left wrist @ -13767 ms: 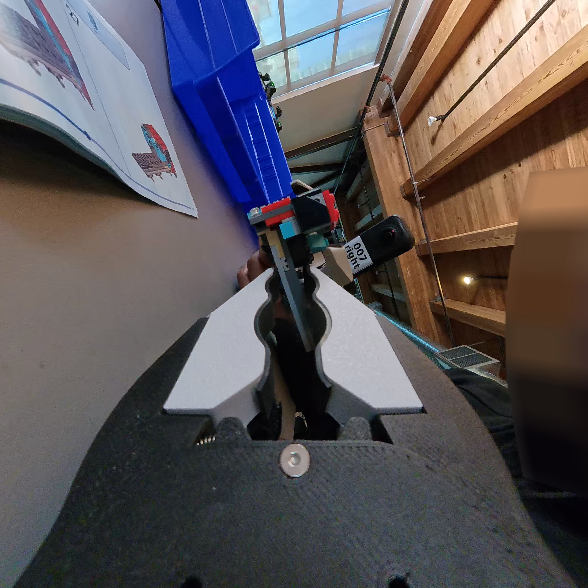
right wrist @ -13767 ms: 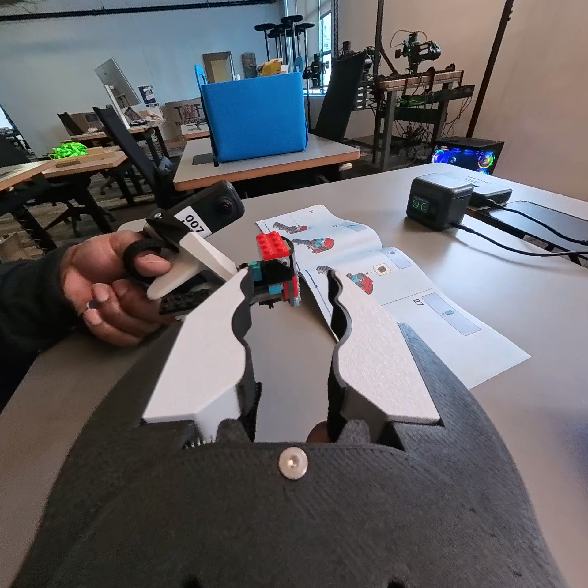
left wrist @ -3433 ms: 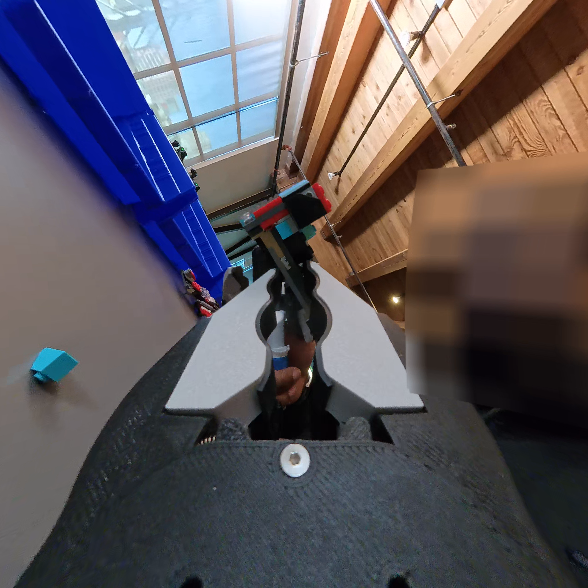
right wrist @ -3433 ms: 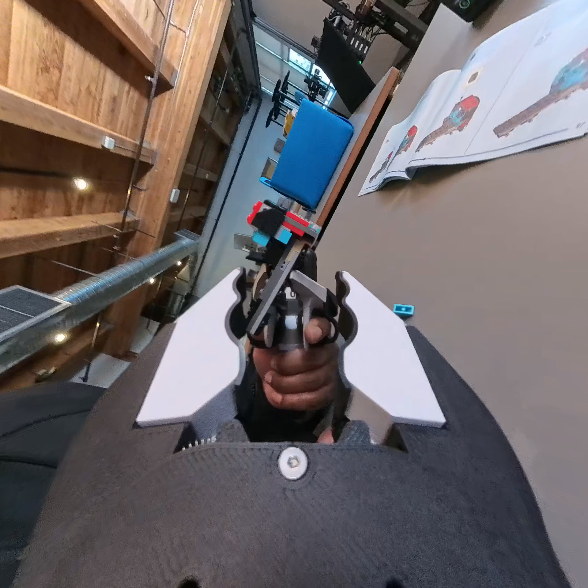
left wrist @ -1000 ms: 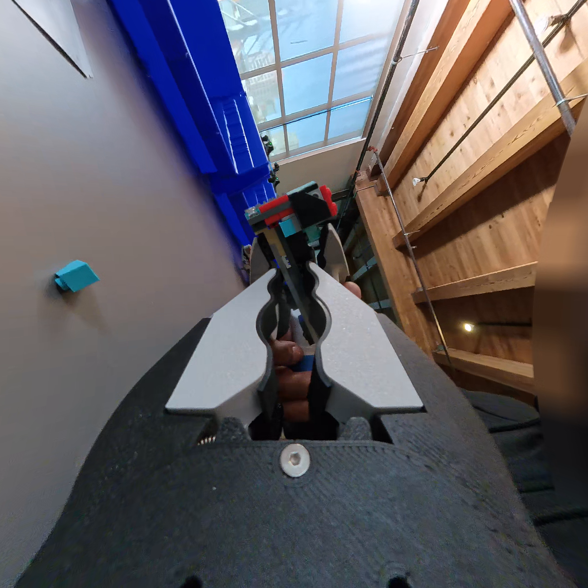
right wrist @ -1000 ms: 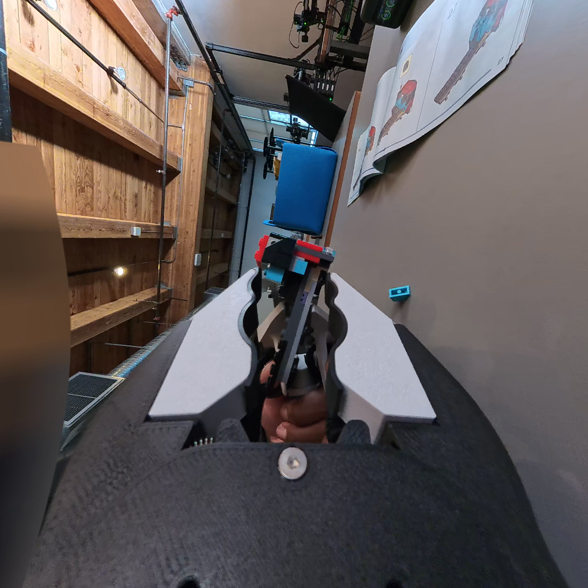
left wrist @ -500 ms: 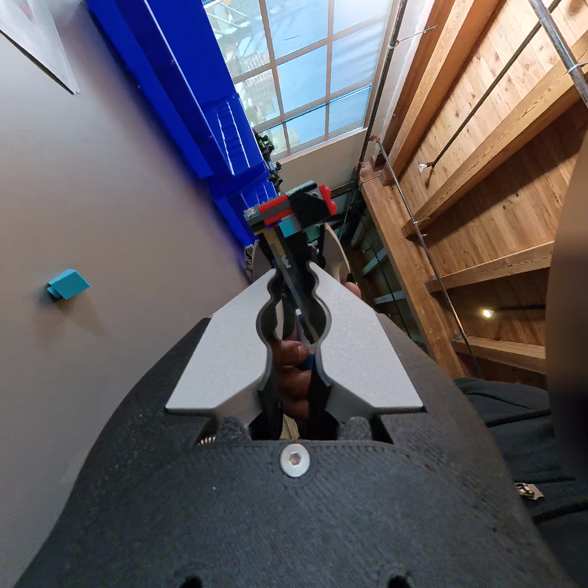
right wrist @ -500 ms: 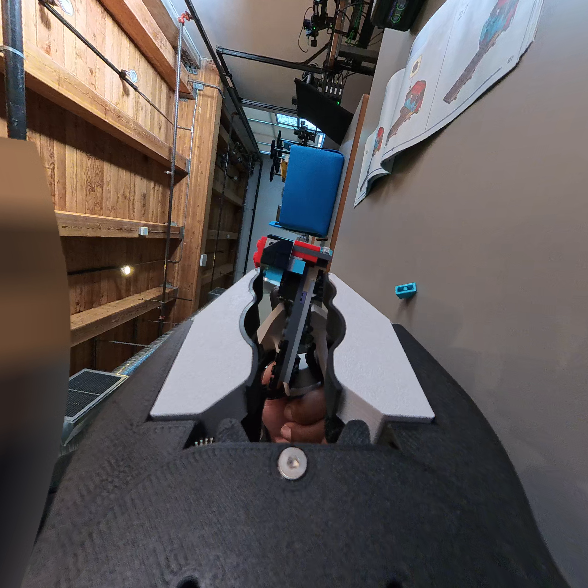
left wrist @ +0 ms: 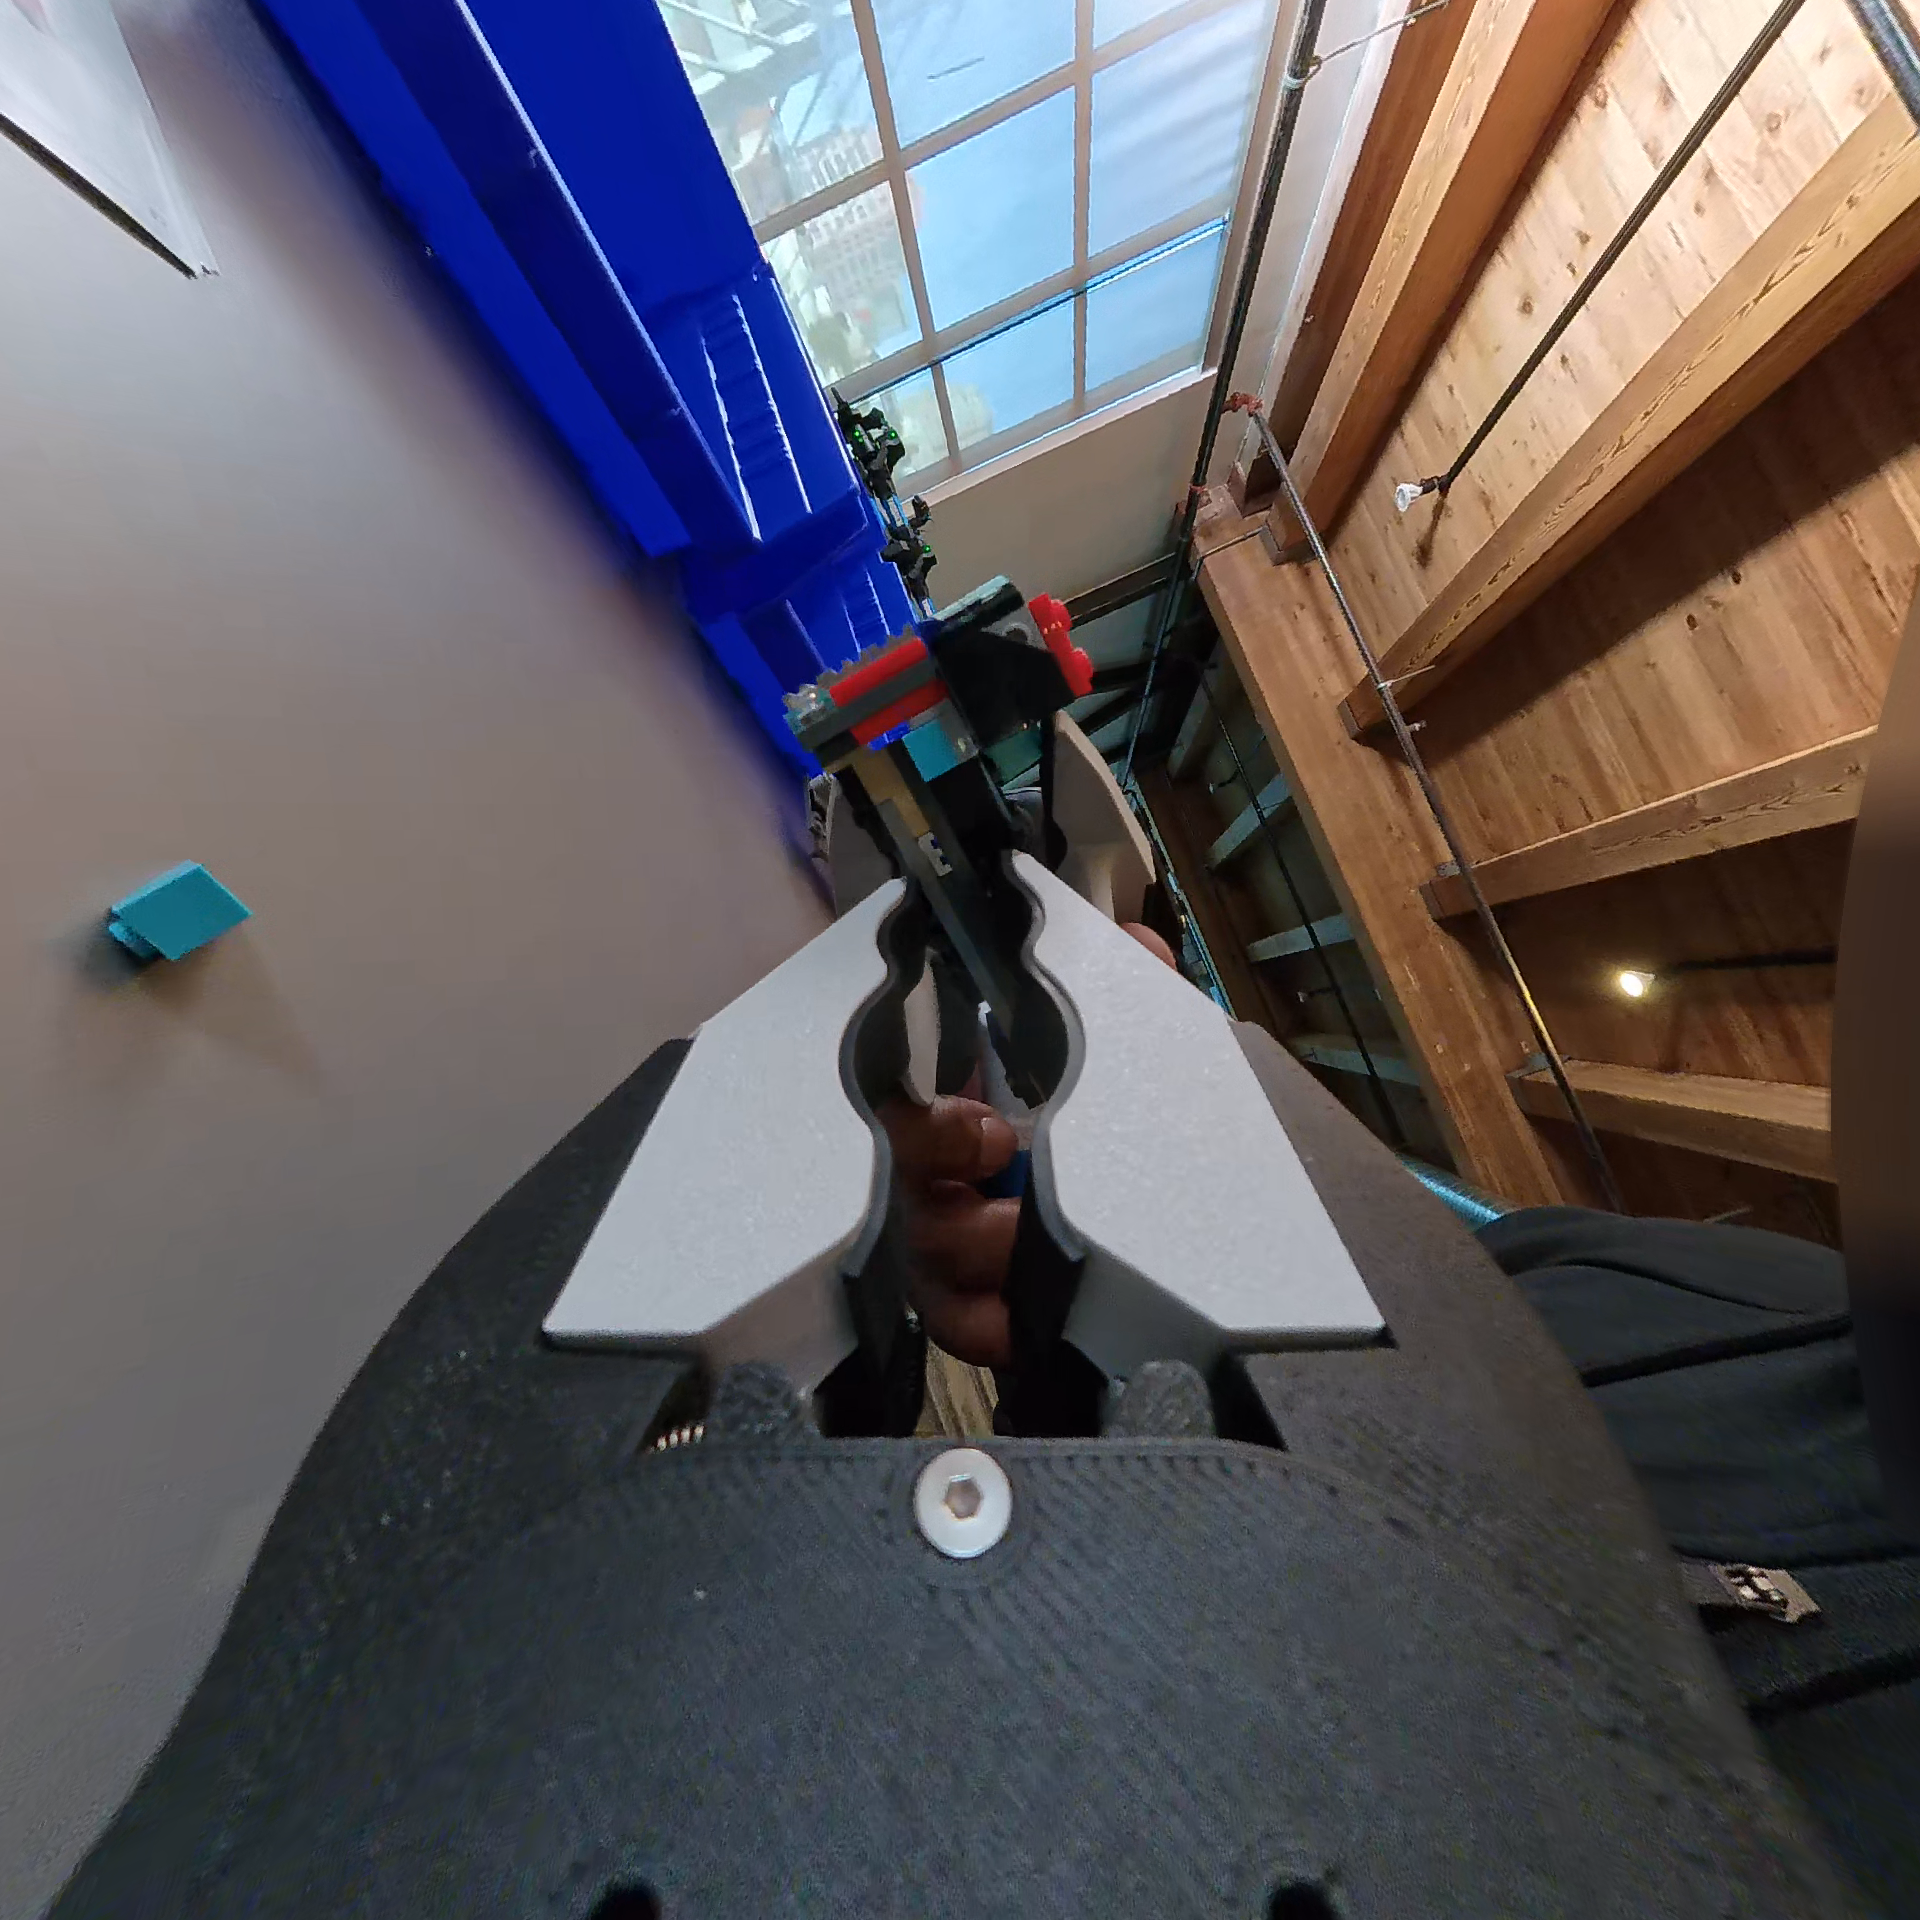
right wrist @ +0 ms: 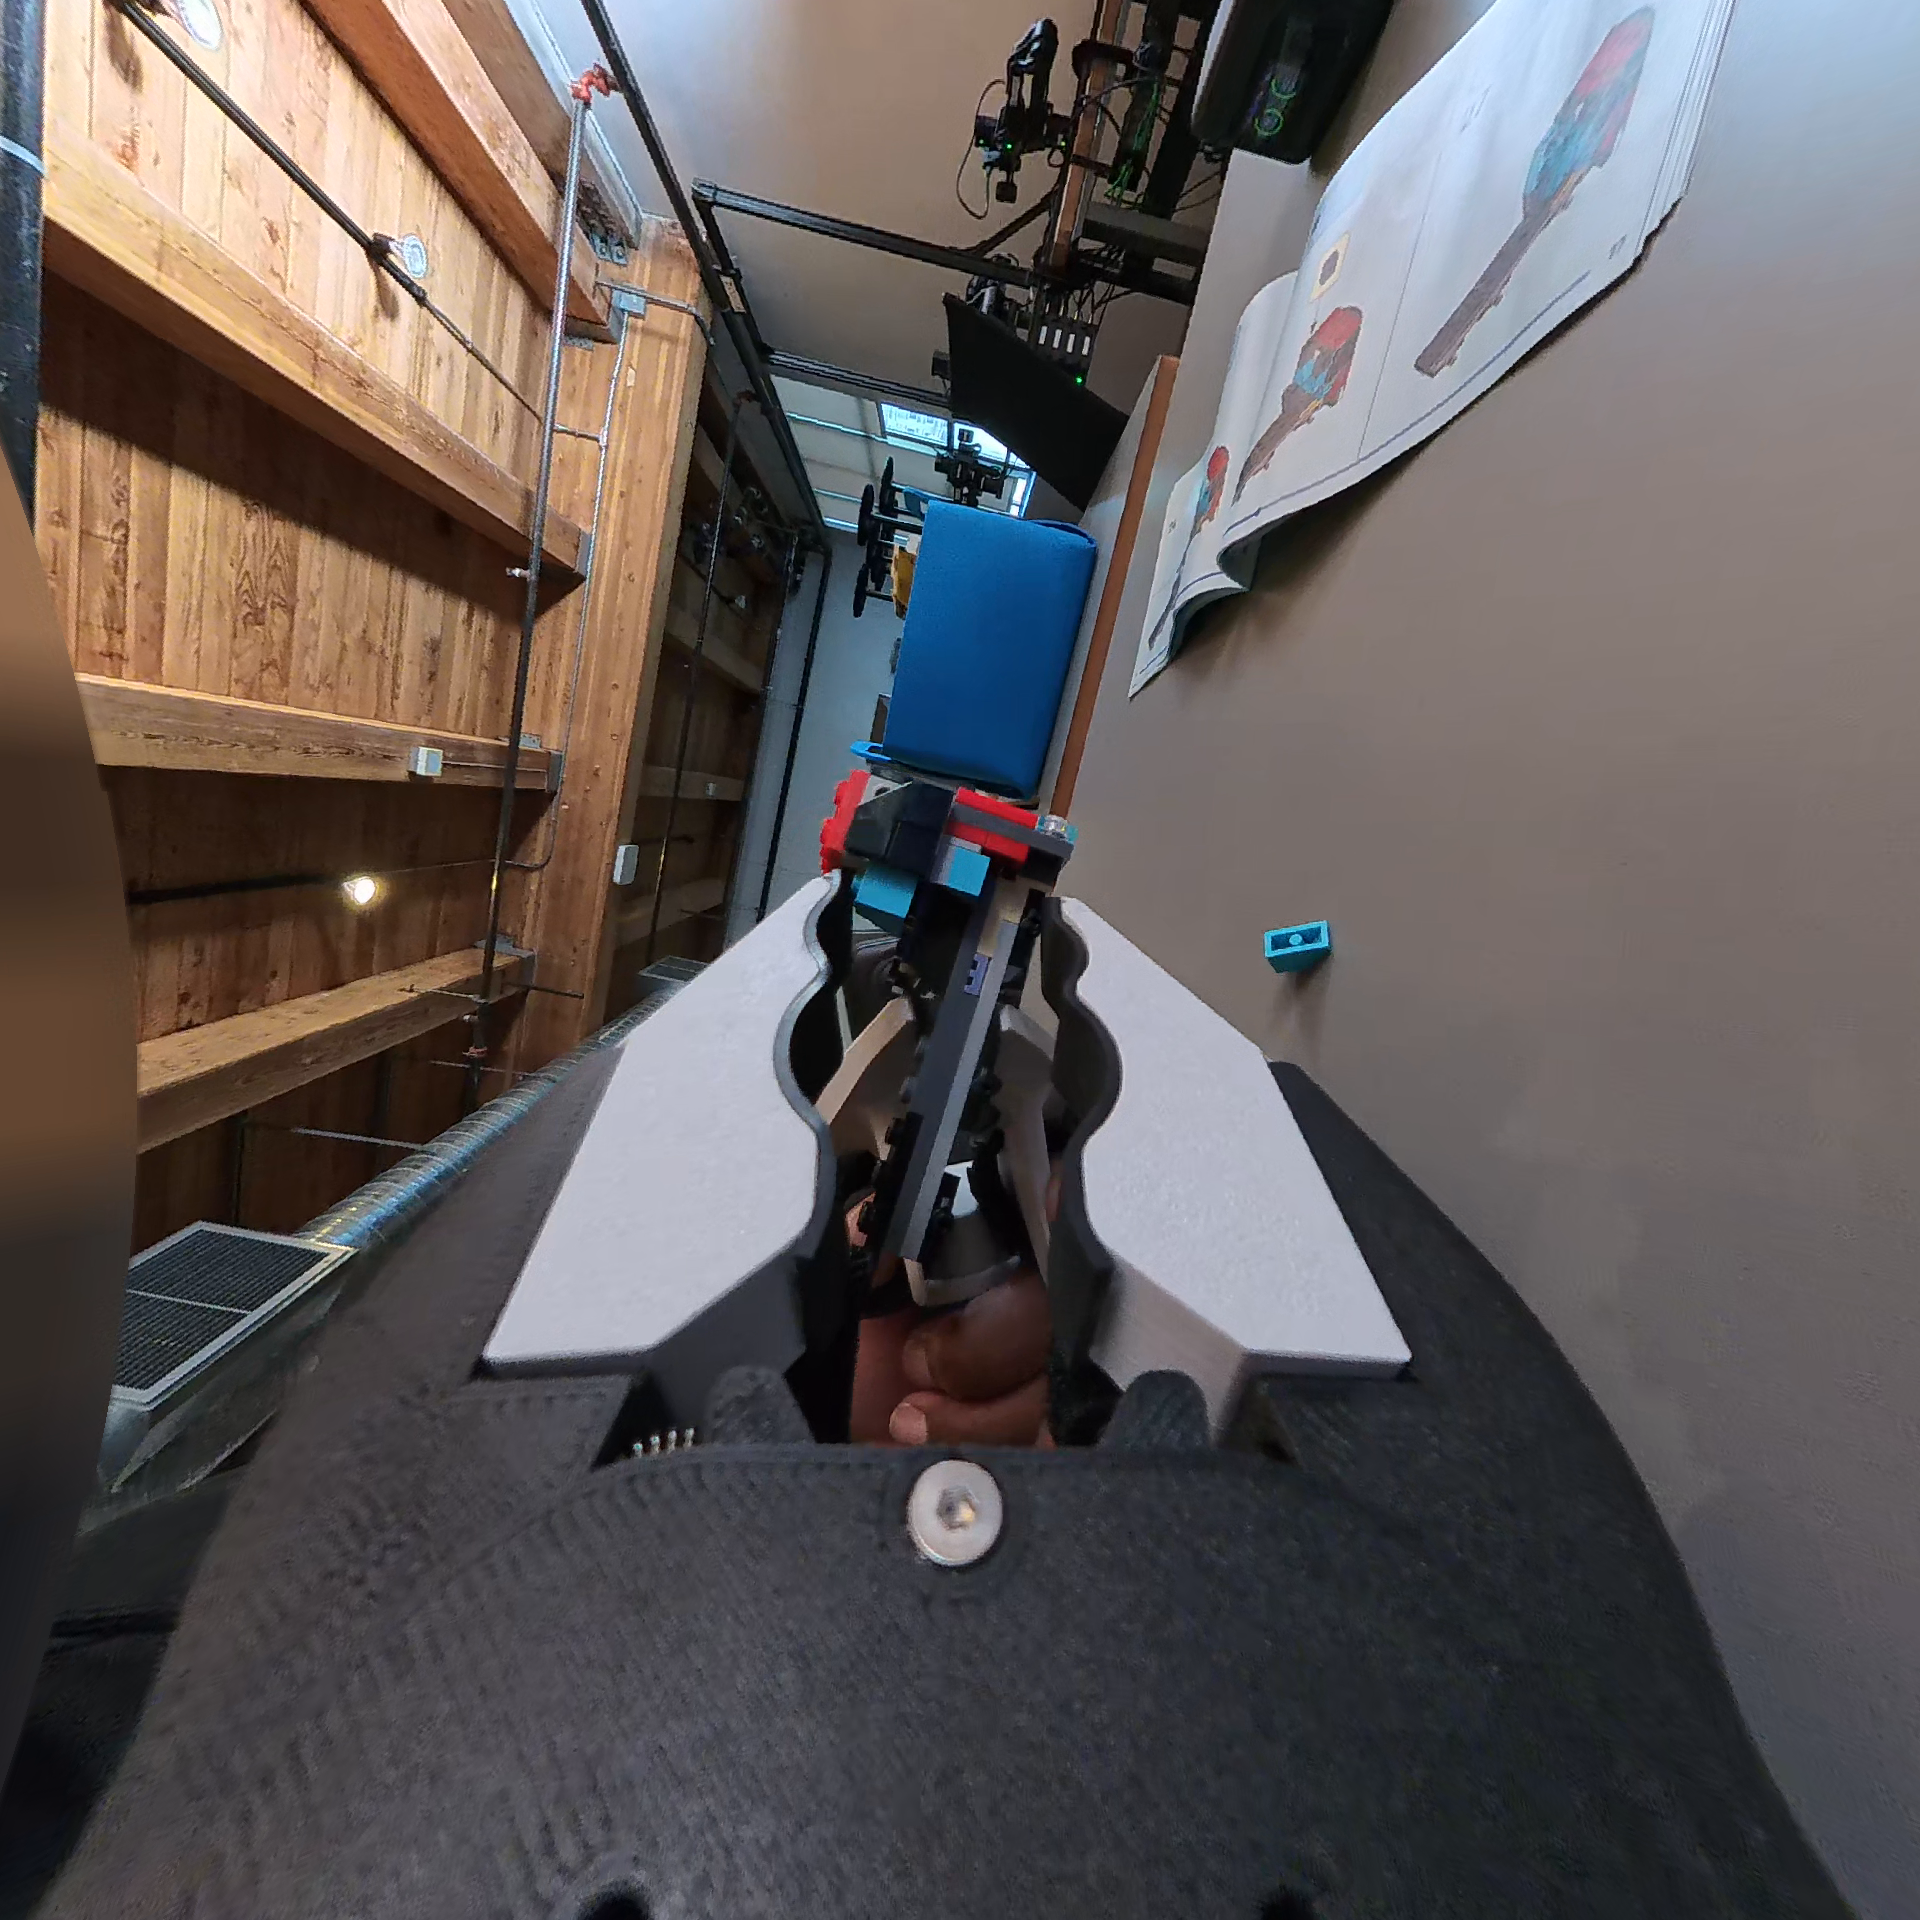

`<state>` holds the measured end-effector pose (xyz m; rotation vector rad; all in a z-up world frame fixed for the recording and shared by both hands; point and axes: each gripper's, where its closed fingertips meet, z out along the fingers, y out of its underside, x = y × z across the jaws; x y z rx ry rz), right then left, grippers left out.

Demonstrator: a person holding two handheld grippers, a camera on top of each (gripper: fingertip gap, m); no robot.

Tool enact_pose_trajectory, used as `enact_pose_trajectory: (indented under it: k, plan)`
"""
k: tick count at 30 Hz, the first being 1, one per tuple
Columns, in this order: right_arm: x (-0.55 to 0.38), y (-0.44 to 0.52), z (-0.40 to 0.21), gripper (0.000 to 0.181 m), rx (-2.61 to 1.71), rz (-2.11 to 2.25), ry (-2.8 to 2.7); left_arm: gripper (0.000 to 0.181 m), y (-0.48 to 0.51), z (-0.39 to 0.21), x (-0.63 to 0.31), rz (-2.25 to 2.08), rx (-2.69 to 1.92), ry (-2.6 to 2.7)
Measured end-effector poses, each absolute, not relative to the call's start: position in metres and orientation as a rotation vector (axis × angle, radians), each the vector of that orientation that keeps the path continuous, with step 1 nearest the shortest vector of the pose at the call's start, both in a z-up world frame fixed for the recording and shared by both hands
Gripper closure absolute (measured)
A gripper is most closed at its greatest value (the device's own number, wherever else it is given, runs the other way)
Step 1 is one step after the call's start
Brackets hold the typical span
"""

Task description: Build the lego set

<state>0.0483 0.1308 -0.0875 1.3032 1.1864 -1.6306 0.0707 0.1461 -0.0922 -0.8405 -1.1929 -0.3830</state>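
The lego model is a long dark grey plate with red, black and teal bricks at its far end. My left gripper is shut on the plate and holds it in the air beside the grey table. My right gripper faces it from the other side, its jaws closed against the brick end of the model. Its pale fingers show behind the model in the left wrist view. A loose teal brick lies on the table, also seen in the right wrist view.
Both views are rolled sideways, so the table looks like a wall. The open instruction booklet lies farther along it, with a black device beyond. A blue bin stands on the table. Hands hold both grippers. Only a small space, under 4 cm, lies between the two pairs of fingers. The loose teal brick sits 9 cm or so from the ends of my right fingers.
Since 3.4 s ago my right gripper has narrowed from open onto the model's brick end. Over the last second its gap is steady. Both grippers only shifted slightly; the left kept its grip.
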Motion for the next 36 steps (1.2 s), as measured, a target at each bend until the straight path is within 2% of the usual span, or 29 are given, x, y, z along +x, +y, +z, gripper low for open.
enact_pose_trajectory:
  k: [29, 36]
  plan:
    - [0.049, 0.133, -0.086, 0.148, 1.290, -1.658, 1.181, 0.166, 0.149, -0.091, 0.072, -0.400, -0.872, -1.183]
    - [0.052, 0.132, -0.076, 0.148, 1.218, -1.687, 1.177, 0.154, 0.146, -0.089, 0.072, -0.406, -0.919, -1.162]
